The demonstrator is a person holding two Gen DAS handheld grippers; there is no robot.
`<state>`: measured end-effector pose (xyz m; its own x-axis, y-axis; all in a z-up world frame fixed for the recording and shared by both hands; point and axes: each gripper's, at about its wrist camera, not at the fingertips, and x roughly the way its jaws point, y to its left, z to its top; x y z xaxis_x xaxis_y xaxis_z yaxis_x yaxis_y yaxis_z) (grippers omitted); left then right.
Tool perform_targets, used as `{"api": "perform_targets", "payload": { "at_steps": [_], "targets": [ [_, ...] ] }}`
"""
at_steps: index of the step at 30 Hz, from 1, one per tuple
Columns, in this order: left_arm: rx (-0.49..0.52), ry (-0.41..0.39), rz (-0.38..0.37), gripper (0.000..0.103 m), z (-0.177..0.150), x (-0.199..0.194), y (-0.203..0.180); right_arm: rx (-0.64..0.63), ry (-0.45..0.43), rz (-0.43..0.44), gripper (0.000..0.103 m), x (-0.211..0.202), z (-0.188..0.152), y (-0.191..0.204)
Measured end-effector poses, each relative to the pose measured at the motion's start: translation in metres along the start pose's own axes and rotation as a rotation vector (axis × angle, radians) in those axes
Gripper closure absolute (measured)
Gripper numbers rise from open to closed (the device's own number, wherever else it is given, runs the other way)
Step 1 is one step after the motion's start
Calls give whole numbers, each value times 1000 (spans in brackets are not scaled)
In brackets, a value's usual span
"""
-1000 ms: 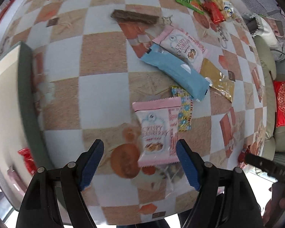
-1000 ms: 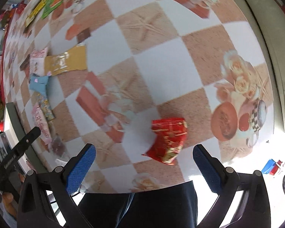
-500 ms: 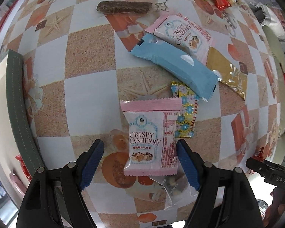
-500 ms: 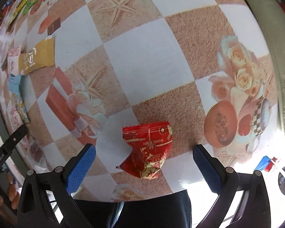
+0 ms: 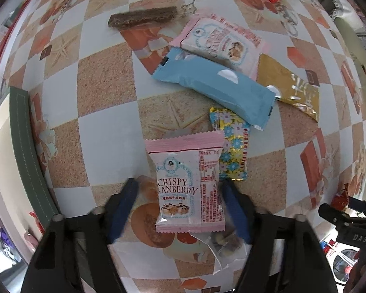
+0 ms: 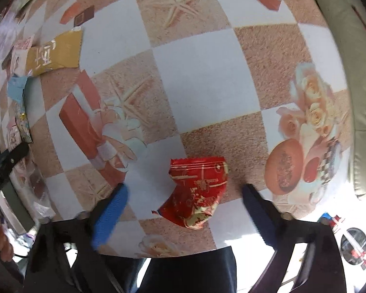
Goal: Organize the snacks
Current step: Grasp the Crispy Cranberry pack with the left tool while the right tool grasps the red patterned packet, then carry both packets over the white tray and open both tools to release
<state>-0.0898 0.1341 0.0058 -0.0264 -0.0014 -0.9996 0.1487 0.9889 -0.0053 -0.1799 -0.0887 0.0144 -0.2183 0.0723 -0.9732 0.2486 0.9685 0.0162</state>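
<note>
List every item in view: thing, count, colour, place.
Crispy Cranberry packet: 2, pink; one between the left fingers, one farther off.
Blue packet: 1, across the middle.
Gold packet: 1, right of the blue one.
Floral packet: 1, yellow-blue, beside the near pink packet.
Brown bar: 1, far side.
Clear packet: 1, near edge.
Red packet: 1, between the right fingers.
Table: 1, checked cloth.
Left gripper: open.
Right gripper: open.
</note>
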Motion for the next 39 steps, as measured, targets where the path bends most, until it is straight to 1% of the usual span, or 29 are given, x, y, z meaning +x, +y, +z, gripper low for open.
{"api": "perform_targets", "payload": {
  "at_steps": [1,2,3,4,6,7,10,14,17,25,28,29,31,34,39],
  "targets": [
    [14,-4,1,52,-5,-1,-2,-13,-10,-17,37,-4,0,-5],
    [26,-4,3,56,-4,-3,-5,-25,-24,-24,44,-8,-2,-4],
    [35,3,7,56,-4,-3,-8,-40,-38,-26,64,-13,-4,-2],
    [37,1,5,57,-4,-2,-9,-50,-48,-23,66,-16,-4,0],
    [35,-1,6,58,-4,-2,-9,-56,-47,-5,66,-18,-8,2],
    [30,-3,6,58,-5,-3,-9,-58,-49,2,69,-19,-8,3],
    [16,-23,-12,58,-10,-10,-6,-54,-66,78,70,-27,-9,6],
    [5,-75,-25,58,-19,-27,-2,-93,-101,106,70,-42,-5,22],
    [-6,-102,-31,58,-29,-37,9,-120,-121,125,70,-51,-5,32],
    [-90,-175,-35,58,-58,-60,40,-199,-155,168,70,-73,3,81],
    [-137,-194,-34,58,-69,-67,61,-235,-169,188,70,-76,6,93],
    [-150,-198,-34,58,-67,-71,81,-251,-173,190,70,-76,0,93],
    [-186,-207,-36,58,-70,-76,105,-282,-176,193,70,-79,3,102],
    [-238,-214,-40,58,-80,-83,130,-321,-171,199,70,-81,6,118],
    [-319,-236,-38,58,-92,-87,152,-391,-163,210,70,-83,8,146]
  ]
}}
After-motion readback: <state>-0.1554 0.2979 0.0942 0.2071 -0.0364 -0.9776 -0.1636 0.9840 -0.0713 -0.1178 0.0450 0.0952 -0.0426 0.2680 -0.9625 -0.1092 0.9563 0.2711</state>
